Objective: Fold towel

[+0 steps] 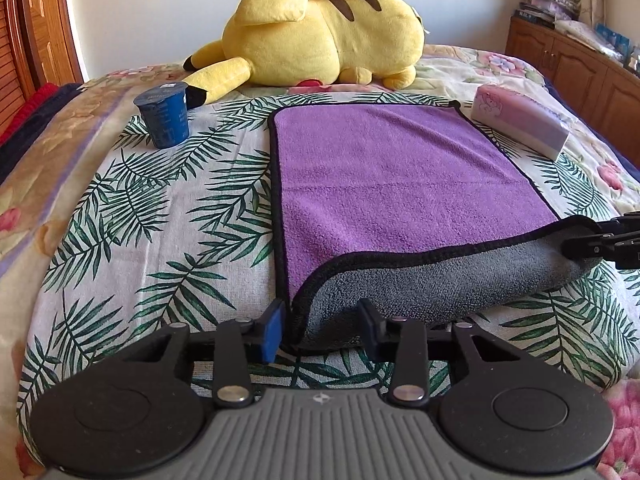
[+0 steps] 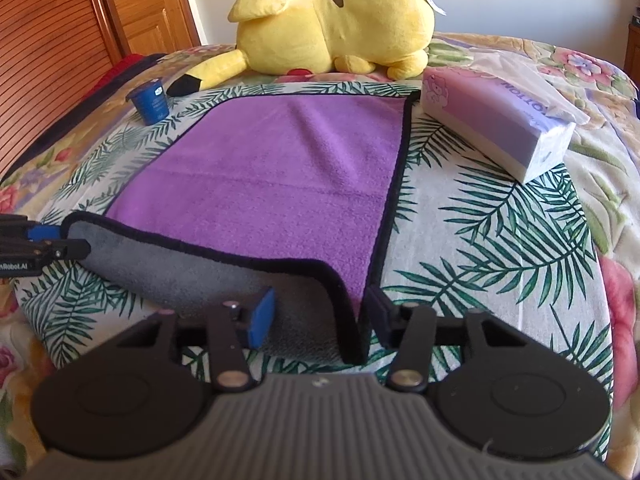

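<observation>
A purple towel (image 1: 392,184) with a grey underside and black trim lies on the leaf-print bed cover; it also shows in the right wrist view (image 2: 280,176). Its near edge is turned back, showing a grey strip (image 1: 440,288). My left gripper (image 1: 326,326) stands open around the near left corner of the fold, its fingers on either side of the cloth. My right gripper (image 2: 320,320) stands open around the near right corner. Each gripper shows at the edge of the other's view, the right one (image 1: 600,244) and the left one (image 2: 44,244).
A blue cup (image 1: 164,114) stands left of the towel. A lilac tissue pack (image 1: 524,120) lies at its right. A yellow plush toy (image 1: 320,32) lies behind it. A wooden cabinet (image 1: 580,64) is at the far right, a wooden door (image 2: 60,40) at the left.
</observation>
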{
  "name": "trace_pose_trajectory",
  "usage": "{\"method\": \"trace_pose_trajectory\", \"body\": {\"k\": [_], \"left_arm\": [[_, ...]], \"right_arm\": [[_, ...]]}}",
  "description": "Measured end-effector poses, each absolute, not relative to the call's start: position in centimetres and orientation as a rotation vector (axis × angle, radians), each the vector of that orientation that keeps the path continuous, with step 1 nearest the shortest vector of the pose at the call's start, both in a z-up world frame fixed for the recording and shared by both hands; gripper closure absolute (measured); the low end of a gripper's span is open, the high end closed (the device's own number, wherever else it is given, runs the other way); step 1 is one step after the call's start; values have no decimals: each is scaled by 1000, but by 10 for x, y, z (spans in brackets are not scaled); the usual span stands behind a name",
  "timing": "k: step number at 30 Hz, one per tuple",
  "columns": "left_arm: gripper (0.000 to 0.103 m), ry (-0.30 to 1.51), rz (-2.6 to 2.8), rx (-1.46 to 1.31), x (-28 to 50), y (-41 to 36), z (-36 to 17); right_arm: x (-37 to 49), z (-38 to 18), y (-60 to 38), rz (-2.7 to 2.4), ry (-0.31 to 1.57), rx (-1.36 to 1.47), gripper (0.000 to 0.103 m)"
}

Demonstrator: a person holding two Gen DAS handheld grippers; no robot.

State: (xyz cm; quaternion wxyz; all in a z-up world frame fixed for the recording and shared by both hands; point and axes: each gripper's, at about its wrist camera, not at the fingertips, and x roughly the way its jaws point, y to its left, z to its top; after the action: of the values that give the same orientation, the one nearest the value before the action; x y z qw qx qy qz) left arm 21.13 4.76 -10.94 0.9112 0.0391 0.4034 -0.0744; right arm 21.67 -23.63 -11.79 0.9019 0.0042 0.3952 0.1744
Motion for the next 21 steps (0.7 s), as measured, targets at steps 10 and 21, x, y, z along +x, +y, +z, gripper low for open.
{"method": "trace_pose_trajectory", "body": {"k": [10, 21], "left_arm": [[102, 818, -141, 79, 209, 48, -109], [103, 786, -147, 61, 208, 48, -103]], "right_arm": [[215, -116, -236, 373, 824, 1, 80], [214, -111, -236, 378, 796, -12, 94]]}}
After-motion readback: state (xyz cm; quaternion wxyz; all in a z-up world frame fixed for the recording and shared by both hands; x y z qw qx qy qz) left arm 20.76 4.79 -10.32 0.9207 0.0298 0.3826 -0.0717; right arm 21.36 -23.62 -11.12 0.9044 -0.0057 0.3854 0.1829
